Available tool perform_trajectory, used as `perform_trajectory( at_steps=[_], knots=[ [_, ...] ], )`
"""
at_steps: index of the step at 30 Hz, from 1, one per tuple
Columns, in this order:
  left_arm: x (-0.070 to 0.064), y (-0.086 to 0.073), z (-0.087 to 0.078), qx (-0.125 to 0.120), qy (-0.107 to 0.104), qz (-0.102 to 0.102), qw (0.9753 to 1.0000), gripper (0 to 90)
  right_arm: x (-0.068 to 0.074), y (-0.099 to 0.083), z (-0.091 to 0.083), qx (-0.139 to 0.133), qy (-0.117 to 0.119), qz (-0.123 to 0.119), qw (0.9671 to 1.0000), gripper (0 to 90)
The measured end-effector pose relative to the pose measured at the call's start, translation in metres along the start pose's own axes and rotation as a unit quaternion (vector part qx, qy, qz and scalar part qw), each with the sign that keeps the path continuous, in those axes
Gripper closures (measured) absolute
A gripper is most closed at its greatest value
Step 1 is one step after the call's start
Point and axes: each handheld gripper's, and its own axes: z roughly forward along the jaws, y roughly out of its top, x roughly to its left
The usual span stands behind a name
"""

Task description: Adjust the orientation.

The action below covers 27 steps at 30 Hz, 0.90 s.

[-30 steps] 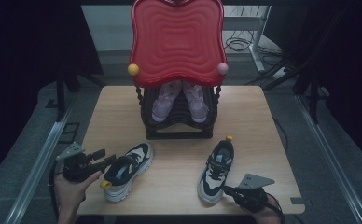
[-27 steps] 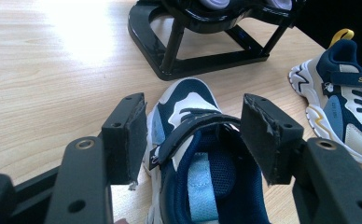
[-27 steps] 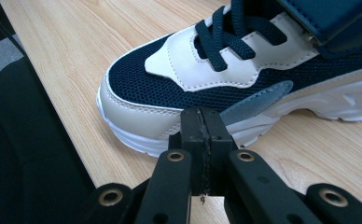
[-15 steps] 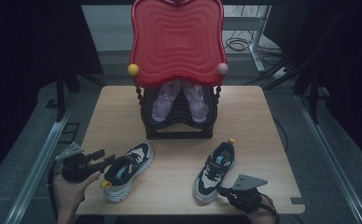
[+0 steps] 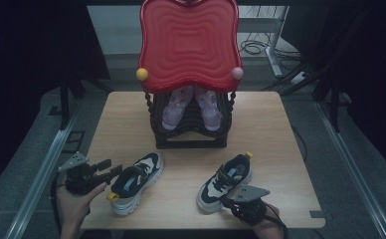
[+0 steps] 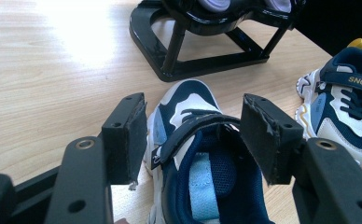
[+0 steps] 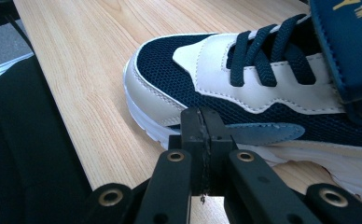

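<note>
Two navy and white sneakers lie on the wooden table (image 5: 270, 129). The left sneaker (image 5: 134, 181) (image 6: 188, 112) points at the rack, and my left gripper (image 5: 112, 172) (image 6: 193, 135) is open with one jaw on each side of its heel opening, neither pad touching. The right sneaker (image 5: 226, 181) (image 7: 263, 84) lies near the front edge. My right gripper (image 5: 227, 201) (image 7: 201, 130) is shut with nothing between its pads, its tip against the sole's side just behind the toe. That same sneaker (image 6: 342, 102) appears in the left gripper view, at its right edge.
A black wire rack (image 5: 188, 129) (image 6: 202, 42) stands at the table's back middle with a pair of purple shoes (image 5: 176, 107) in it and a red wavy top (image 5: 188, 45). Bare wood lies left and right of the rack. The front edge runs close behind both grippers.
My right gripper has slid left along the front edge, and the right sneaker's toe has swung a little left with it. The left gripper and left sneaker have stayed put.
</note>
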Motion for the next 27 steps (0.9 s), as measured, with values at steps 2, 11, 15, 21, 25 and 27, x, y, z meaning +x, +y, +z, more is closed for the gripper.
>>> perform_trajectory(
  at_steps=[2, 11, 15, 21, 25, 27],
  knots=[
    [0.0, 0.0, 0.0, 0.001, 0.002, 0.0, 1.0, 41.6, 0.0, 0.0, 0.0, -0.001, 0.0, 0.001, 1.0, 89.4],
    [0.0, 0.0, 0.002, 0.005, 0.001, 0.0, 1.0, 41.5, 0.005, -0.002, -0.001, -0.004, 0.015, -0.001, 0.9999, 89.4],
    [0.0, 0.0, 0.004, 0.008, 0.0, 0.0, 1.0, 41.5, 0.009, -0.001, 0.004, -0.005, 0.021, -0.004, 0.9998, 89.5],
    [0.0, 0.0, 0.004, 0.007, 0.0, -0.001, 1.0, 41.5, 0.011, 0.003, 0.01, -0.006, 0.024, -0.006, 0.9997, 89.4],
    [0.0, 0.0, 0.004, 0.01, 0.0, 0.0, 1.0, 41.5, 0.013, 0.006, 0.013, -0.007, 0.023, -0.006, 0.9997, 89.5],
    [0.0, 0.0, 0.004, 0.01, 0.0, 0.001, 1.0, 41.6, 0.014, 0.008, 0.015, -0.01, 0.022, -0.005, 0.9997, 89.5]
  ],
)
